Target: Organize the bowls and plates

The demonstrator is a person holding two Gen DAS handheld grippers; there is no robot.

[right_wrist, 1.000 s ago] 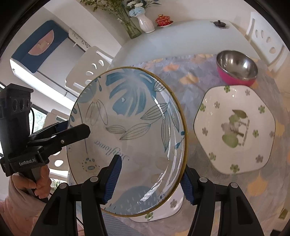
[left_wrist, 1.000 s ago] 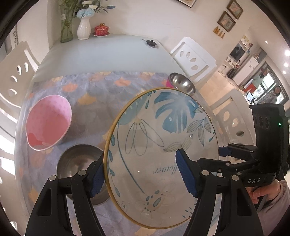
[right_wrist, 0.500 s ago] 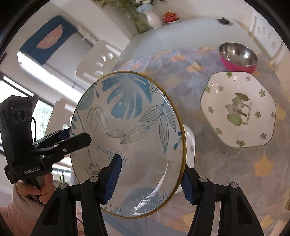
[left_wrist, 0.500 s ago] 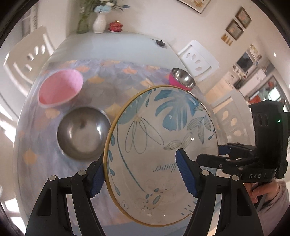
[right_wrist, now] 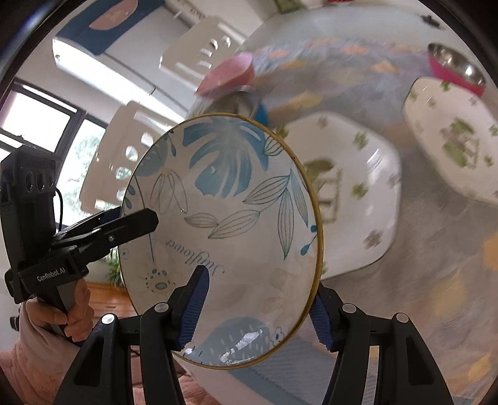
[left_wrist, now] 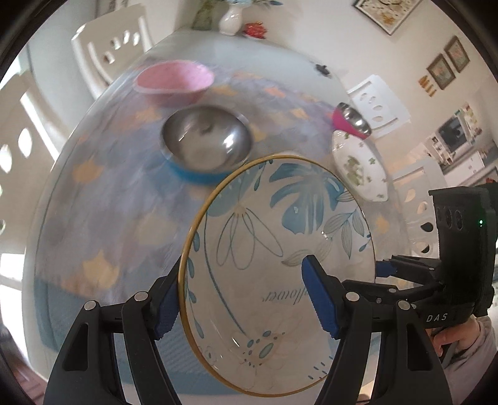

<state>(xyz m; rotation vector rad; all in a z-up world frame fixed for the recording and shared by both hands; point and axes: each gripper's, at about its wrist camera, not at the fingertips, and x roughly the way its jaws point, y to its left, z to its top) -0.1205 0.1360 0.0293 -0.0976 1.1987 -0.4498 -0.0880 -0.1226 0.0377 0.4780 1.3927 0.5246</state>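
The blue-leaf plate [left_wrist: 277, 274] is hanging tilted in the air above the near edge of the table [left_wrist: 236, 56], and both claws are grasping it by its gold rim. The left gripper [left_wrist: 239, 299] is clamping the plate's left rim, one blue pad behind the plate and the other pressing on its printed face. The right gripper [right_wrist: 258, 308] is gripping the opposite rim in the same way, one pad on the face near the printed word and one behind the edge. In the right wrist view a hand [right_wrist: 62, 314] in a pink sleeve is holding the left gripper's handle to the plate's left.

Just beyond the plate, on the patterned tablecloth [left_wrist: 102, 218], a steel bowl with a blue outside [left_wrist: 205, 146] is sitting upright. To the right of the plate and slightly farther, a white clover-print plate [right_wrist: 348, 193] is lying flat, with a second one [right_wrist: 457, 140] beyond it. Farther still from the plate, a pink bowl [left_wrist: 176, 81] is resting behind the steel bowl, and a steel bowl with a magenta outside [left_wrist: 351, 120] is standing behind the clover plates. At the table's far end, well apart from the plate, a white vase [left_wrist: 232, 18] is standing.
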